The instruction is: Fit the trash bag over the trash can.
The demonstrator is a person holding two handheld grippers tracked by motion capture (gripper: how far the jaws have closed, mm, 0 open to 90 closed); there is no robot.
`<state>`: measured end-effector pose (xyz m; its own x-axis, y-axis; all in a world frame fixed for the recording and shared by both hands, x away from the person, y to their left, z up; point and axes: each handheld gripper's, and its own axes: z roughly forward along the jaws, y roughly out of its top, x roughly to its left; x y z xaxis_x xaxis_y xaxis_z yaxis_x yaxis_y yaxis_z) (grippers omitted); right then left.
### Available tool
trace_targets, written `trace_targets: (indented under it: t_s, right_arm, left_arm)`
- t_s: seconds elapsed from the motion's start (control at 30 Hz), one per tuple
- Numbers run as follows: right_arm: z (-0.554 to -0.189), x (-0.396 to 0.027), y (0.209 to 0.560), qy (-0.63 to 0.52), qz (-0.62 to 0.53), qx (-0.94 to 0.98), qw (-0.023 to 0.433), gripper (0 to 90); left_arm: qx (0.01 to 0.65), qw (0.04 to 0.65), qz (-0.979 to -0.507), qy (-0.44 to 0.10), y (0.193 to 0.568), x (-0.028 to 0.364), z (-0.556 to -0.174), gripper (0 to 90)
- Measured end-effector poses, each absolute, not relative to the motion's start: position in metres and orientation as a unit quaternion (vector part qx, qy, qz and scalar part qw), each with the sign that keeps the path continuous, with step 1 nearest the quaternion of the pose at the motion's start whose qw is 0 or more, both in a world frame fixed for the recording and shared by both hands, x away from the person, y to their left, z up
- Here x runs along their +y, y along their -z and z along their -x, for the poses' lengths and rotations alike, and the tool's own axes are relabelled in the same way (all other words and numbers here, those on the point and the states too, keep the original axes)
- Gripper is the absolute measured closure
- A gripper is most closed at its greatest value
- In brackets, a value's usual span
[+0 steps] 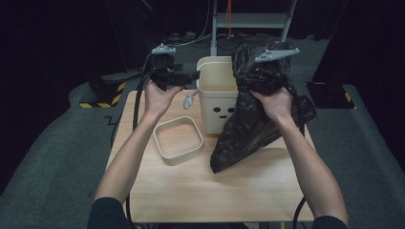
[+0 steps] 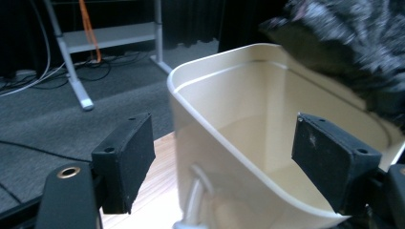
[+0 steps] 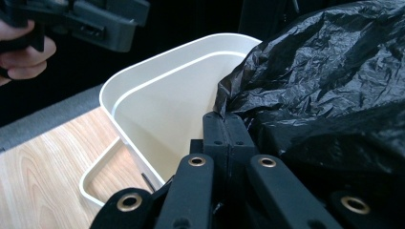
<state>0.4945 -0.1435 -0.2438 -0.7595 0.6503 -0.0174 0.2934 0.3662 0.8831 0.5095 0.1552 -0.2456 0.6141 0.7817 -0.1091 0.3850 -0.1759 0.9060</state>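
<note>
A cream bin (image 1: 217, 102) with a drawn face stands at the back middle of the wooden table (image 1: 191, 191). A crumpled black plastic bag (image 1: 248, 129) hangs from above the bin's right rim down to the table. My right gripper (image 3: 223, 119) is shut on the bag's edge (image 3: 325, 86), just over the bin's opening (image 3: 162, 100). My left gripper (image 1: 193, 75) is held level at the bin's left rim, pointing right. Its jaws stand wide open around the near corner of the bin (image 2: 229, 109) without touching it, and the bag (image 2: 344, 43) shows blurred beyond.
A cream rectangular ring frame (image 1: 160, 143) lies flat on the table in front of the bin's left side. A pale handle (image 1: 190, 99) hangs on the bin's left wall. A metal stand (image 1: 215, 28) and cables are on the dark floor behind.
</note>
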Motion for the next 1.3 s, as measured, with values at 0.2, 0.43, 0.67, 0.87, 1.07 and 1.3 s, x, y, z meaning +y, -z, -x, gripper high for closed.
trace_targets:
  t_s: [0.2,0.43,0.67,0.87,1.07,1.3]
  right_arm:
    - [-0.495,-0.139,0.252,-0.469,-0.291,0.814,0.182,90.0]
    - [-0.492,-0.141,0.242,-0.490,-0.286,0.803,0.183,90.0]
    - [-0.496,-0.127,0.248,-0.460,-0.279,0.822,0.185,90.0]
    - [-0.496,-0.126,0.253,-0.455,-0.279,0.827,0.175,90.0]
    - [-0.495,-0.128,0.255,-0.452,-0.271,0.833,0.168,90.0]
    - [-0.494,-0.127,0.256,-0.453,-0.264,0.835,0.167,90.0]
  left_arm:
    - [0.381,0.503,-0.753,-0.186,0.242,0.137,-0.516,22.3]
    - [0.369,0.500,-0.761,-0.185,0.234,0.119,-0.521,22.4]
    - [0.370,0.498,-0.764,-0.176,0.231,0.105,-0.529,22.5]
    - [0.364,0.496,-0.772,-0.161,0.231,0.086,-0.534,23.3]
    - [0.357,0.485,-0.784,-0.151,0.233,0.071,-0.540,25.6]
    - [0.348,0.490,-0.787,-0.138,0.236,0.066,-0.542,37.9]
